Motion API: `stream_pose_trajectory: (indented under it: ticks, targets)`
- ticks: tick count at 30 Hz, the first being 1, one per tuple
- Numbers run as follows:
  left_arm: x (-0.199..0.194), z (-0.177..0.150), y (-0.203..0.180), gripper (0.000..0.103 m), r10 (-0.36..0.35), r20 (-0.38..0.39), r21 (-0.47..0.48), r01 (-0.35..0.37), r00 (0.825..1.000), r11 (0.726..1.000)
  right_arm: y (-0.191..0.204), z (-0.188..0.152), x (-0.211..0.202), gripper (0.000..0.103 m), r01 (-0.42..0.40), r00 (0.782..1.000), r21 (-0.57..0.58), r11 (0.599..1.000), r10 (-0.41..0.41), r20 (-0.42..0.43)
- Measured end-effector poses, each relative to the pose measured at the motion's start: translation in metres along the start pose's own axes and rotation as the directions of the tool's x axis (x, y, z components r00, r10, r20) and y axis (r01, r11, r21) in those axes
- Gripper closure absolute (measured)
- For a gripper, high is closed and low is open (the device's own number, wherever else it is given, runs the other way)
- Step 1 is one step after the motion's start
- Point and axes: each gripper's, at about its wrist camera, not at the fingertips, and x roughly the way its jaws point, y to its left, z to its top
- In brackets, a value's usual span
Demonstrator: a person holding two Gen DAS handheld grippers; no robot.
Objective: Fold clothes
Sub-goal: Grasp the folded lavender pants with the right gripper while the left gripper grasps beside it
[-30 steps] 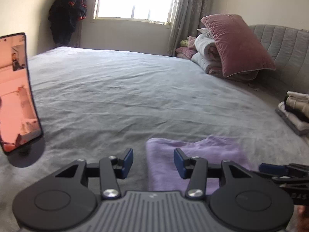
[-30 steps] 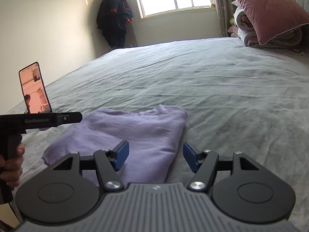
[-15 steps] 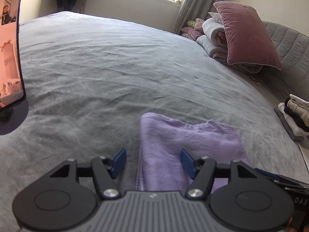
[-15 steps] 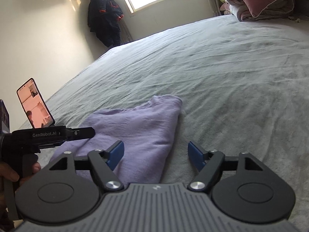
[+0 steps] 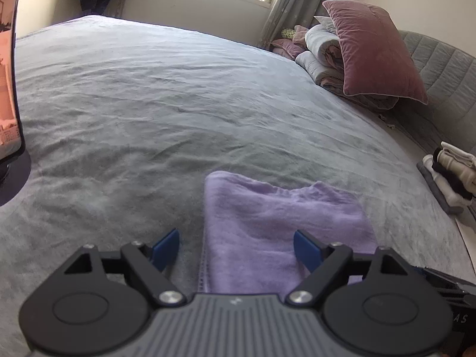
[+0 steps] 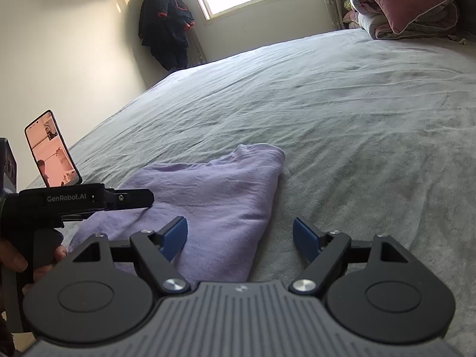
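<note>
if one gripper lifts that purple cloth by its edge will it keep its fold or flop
Probably flop: the purple cloth lies limp with soft rounded folds, so it looks thin and floppy. It seems light. The fuzzy grey bedcover likely drags on it, so pushing may bunch it rather than slide it.

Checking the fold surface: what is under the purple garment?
The purple garment lies folded on the grey blanket, which shows on every visible side. Anything trapped beneath or between its layers is covered and cannot be seen.
</note>
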Motion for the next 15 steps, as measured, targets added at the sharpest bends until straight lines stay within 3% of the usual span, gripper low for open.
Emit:
stream_pose_trajectory:
  ticks: [2,6,10,15]
  targets:
    - [0.001,0.003,0.003,0.02,-0.013,-0.009,-0.015,0.013,1.0,1.0,-0.001,0.009,0.004,0.022,-0.01,1.0,0.01,1.0,0.01,-0.019]
    - [0.002,0.009,0.018,0.034,-0.048,-0.019,-0.086,0.046,0.999,0.995,-0.013,0.025,0.012,0.023,-0.064,0.996,0.106,0.992,0.071,-0.057]
    - [0.006,0.013,0.033,0.05,-0.087,-0.023,-0.178,0.081,0.996,0.981,-0.031,0.027,0.017,0.031,-0.111,0.99,0.209,0.972,0.127,-0.064]
    - [0.012,0.013,0.037,0.06,-0.126,-0.031,-0.21,0.117,0.991,0.971,-0.035,0.028,0.02,0.037,-0.129,0.987,0.241,0.962,0.147,-0.058]
